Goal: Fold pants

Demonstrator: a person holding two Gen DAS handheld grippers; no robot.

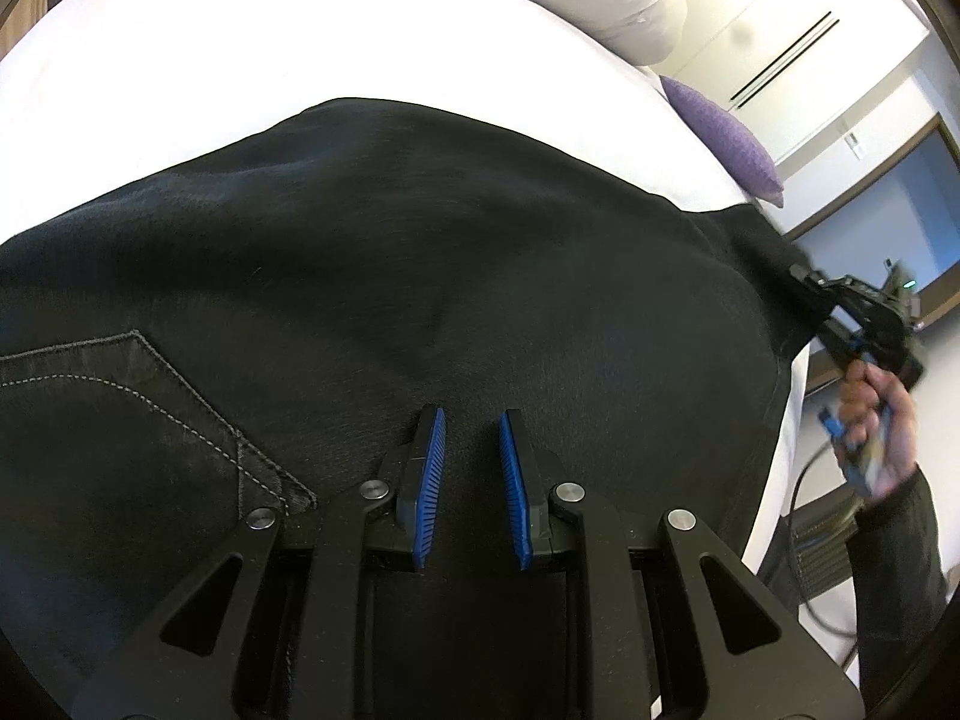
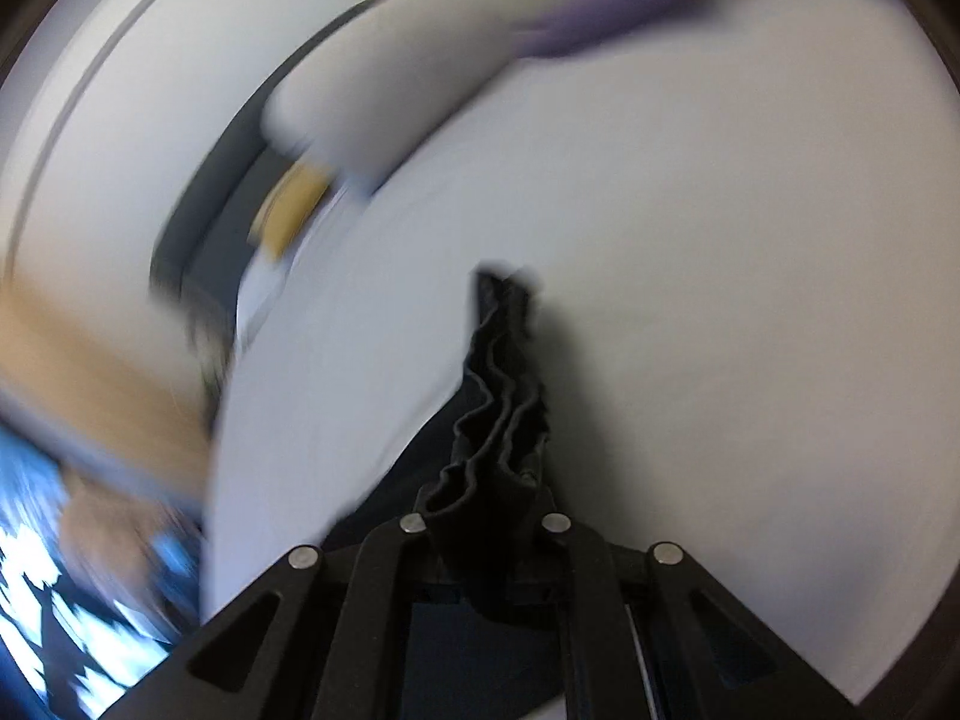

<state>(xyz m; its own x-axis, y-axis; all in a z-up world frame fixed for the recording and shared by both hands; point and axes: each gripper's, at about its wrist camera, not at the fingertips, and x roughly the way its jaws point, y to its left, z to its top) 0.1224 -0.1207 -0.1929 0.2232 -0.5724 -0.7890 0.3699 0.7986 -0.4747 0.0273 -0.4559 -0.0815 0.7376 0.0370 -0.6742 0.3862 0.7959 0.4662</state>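
A white bed (image 1: 240, 48) carries the black pants (image 1: 420, 252), spread flat across it with a stitched pocket (image 1: 138, 396) toward the left. The right gripper (image 2: 486, 516) is clamped on a bunched, wavy hem edge at the garment's far right end. The left gripper (image 1: 471, 480) hangs over the cloth, its blue pads (image 1: 429, 480) slightly apart with nothing pinched between them. The bunched layers could slip unevenly from the clamp mid-fold, leaving a crooked crease, since nothing pins the waist end.
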